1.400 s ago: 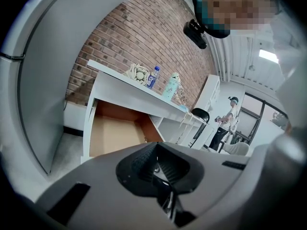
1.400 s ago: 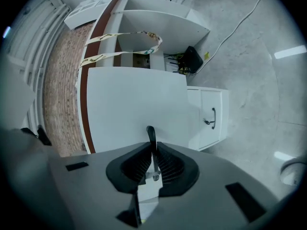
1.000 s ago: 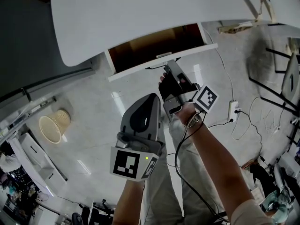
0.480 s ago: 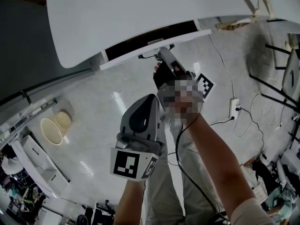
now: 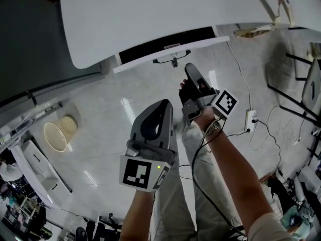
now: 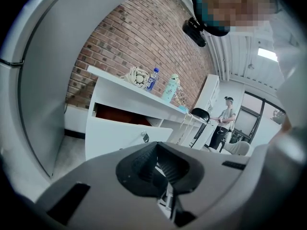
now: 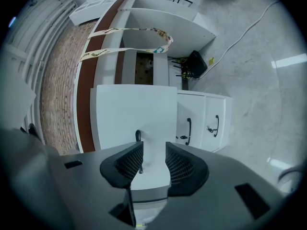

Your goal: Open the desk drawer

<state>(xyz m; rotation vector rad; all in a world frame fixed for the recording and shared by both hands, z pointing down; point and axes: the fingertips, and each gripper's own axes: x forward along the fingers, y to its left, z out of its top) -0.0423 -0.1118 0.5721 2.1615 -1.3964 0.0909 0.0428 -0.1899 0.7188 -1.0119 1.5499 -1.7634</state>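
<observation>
The white desk (image 5: 165, 14) has a drawer (image 5: 150, 60) standing a little way out, with a dark gap above its front. Its black handle (image 5: 172, 59) hangs free. My right gripper (image 5: 189, 69) sits just below and right of the handle, apart from it. Its jaws have just been opening and are open, with nothing between them. In the right gripper view the drawer front (image 7: 144, 114) fills the gap of the right gripper (image 7: 153, 153), and the handle (image 7: 138, 137) shows by the left pad. My left gripper (image 5: 162, 105) is held back over the floor, shut and empty.
A wicker basket (image 5: 58, 135) stands on the floor at the left. A power strip (image 5: 249, 118) with cables lies at the right, beside a black chair (image 5: 308, 84). Two bottles (image 6: 152, 78) stand on the desk. A person (image 6: 223, 121) stands far off.
The drawer, wide open a second ago, now stands only slightly out. My right gripper has let go of the handle, opened, and drawn back towards me. The left gripper has kept still.
</observation>
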